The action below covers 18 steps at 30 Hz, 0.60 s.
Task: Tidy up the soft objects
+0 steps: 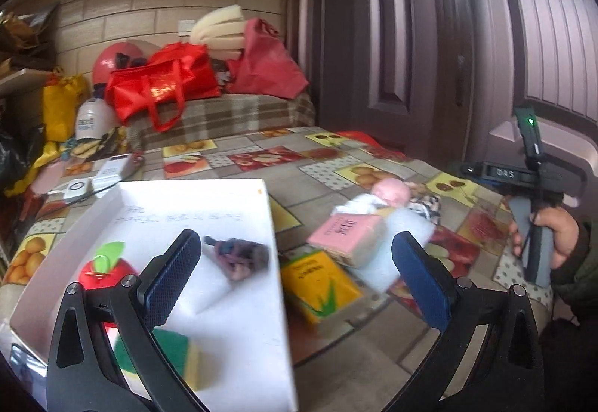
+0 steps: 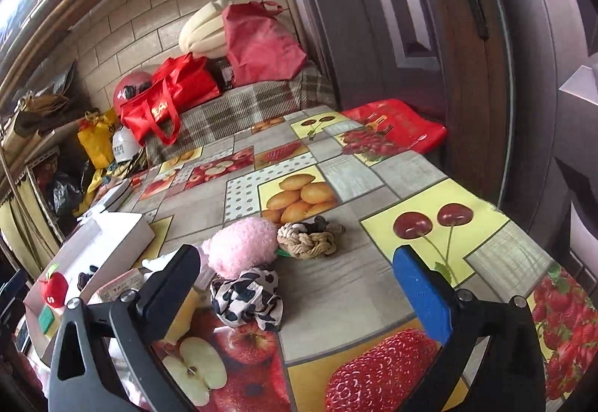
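Both claws stand spread and empty. The left claw (image 1: 295, 277) hangs over the white box (image 1: 194, 195) at the near left of the surface (image 2: 336, 285); the right claw (image 2: 299, 285) faces the loose pile near the middle.

Already in the box: a plush apple (image 1: 106, 272), a green-and-yellow sponge (image 1: 164, 356) and a dark fuzzy item (image 1: 239, 257).

Still out on the surface: a pink fluffy toy (image 2: 241, 247), a knotted rope toy (image 2: 310, 242) just right of it, and a black-and-white cloth (image 2: 248, 300) nearer, touching the pink toy.

Judged light and yielding throughout. The pink toy should take a pinch across its body; the cloth is limp and best gathered at a bunched fold; the rope is firmer and offers its knot.

Only the left view shows the box interior, a pink packet (image 1: 349, 234), a yellow carton (image 1: 321, 285) and the person's right hand (image 1: 549, 236). Only the right view shows the rope toy clearly.
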Tool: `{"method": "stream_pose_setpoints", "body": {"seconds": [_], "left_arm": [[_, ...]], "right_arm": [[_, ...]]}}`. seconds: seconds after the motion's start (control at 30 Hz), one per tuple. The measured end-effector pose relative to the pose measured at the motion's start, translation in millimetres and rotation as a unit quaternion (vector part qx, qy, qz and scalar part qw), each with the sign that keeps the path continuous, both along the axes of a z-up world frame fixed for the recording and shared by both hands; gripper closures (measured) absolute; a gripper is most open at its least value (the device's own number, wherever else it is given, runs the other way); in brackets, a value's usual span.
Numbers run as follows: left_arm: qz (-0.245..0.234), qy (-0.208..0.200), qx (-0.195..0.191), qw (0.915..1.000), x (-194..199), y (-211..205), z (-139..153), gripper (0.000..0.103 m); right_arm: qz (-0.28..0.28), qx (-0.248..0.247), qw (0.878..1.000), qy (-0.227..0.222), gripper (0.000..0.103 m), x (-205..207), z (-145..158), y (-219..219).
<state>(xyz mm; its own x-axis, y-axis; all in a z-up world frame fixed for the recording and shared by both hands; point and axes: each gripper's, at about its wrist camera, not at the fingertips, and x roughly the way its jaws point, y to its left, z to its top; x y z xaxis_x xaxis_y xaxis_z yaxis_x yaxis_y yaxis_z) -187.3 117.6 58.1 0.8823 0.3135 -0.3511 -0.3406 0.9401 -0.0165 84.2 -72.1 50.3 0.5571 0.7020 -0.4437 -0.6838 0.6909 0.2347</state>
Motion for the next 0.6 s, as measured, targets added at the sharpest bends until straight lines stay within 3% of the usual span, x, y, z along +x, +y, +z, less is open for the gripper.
{"method": "stream_pose_setpoints", "body": {"seconds": [0.17, 0.33, 0.47, 0.6], "left_arm": [[-0.052, 0.049, 0.028, 0.9971, 39.5, -36.5, -3.3, 0.000], [-0.013, 0.106, -0.005, 0.9943, 83.8, -21.5, -10.4, 0.001], [0.017, 0.155, 0.026, 0.9875, 107.9, -16.1, -19.6, 0.011], [0.008, 0.184, 0.038, 0.9822, 121.1, -17.4, -31.5, 0.013]], "right_arm": [[0.015, -0.025, 0.999, -0.029, 0.000, -13.0, 2.7, 11.7], [0.026, -0.048, 0.997, -0.050, 0.000, -20.9, 2.4, 18.8], [0.033, -0.053, 0.997, -0.052, 0.000, -19.5, 2.5, 22.0], [0.038, -0.049, 0.997, -0.039, 0.000, -15.0, 1.3, 22.0]]}}
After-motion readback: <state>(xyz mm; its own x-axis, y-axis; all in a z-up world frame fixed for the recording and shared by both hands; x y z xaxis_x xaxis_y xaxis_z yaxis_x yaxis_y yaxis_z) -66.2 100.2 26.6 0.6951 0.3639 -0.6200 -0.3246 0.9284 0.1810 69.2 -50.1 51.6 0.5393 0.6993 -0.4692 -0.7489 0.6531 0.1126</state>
